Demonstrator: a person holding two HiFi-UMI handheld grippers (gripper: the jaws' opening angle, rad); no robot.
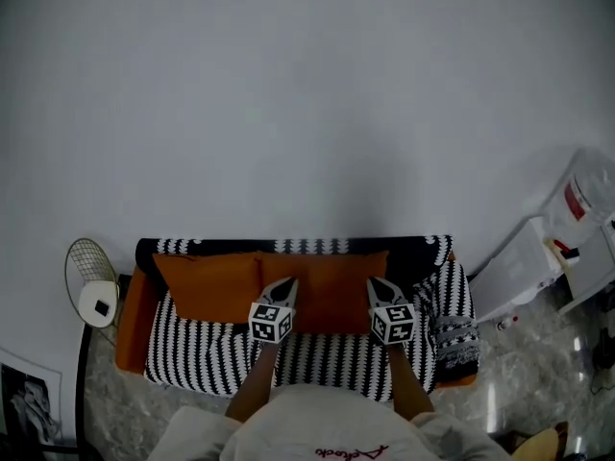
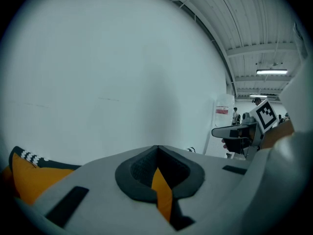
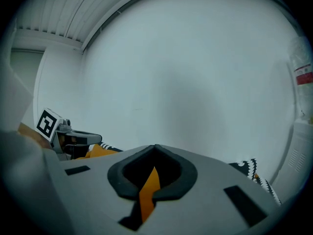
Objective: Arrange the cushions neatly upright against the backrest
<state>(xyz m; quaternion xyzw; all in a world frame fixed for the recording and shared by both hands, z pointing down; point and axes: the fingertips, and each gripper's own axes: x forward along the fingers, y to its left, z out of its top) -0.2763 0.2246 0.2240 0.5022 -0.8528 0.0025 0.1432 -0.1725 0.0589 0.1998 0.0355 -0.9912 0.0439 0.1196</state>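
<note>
Two orange cushions lean side by side on the backrest of a black-and-white patterned sofa (image 1: 216, 358). The left cushion (image 1: 207, 286) (image 2: 34, 177) stands free. Both grippers are on the right cushion (image 1: 332, 291), the left gripper (image 1: 286, 284) near its left edge and the right gripper (image 1: 375, 283) near its right edge. In the left gripper view the jaws (image 2: 156, 148) are shut, with a strip of orange fabric (image 2: 161, 187) between the pads. The right gripper (image 3: 155, 148) shows the same: a shut grip on an orange strip (image 3: 148, 190). Each gripper sees the other to its side.
A plain white wall rises right behind the sofa. A round wire side table (image 1: 91, 277) stands at the sofa's left end. A patterned throw (image 1: 454, 325) lies over the right armrest. White appliances (image 1: 538, 257) stand further right on the marbled floor.
</note>
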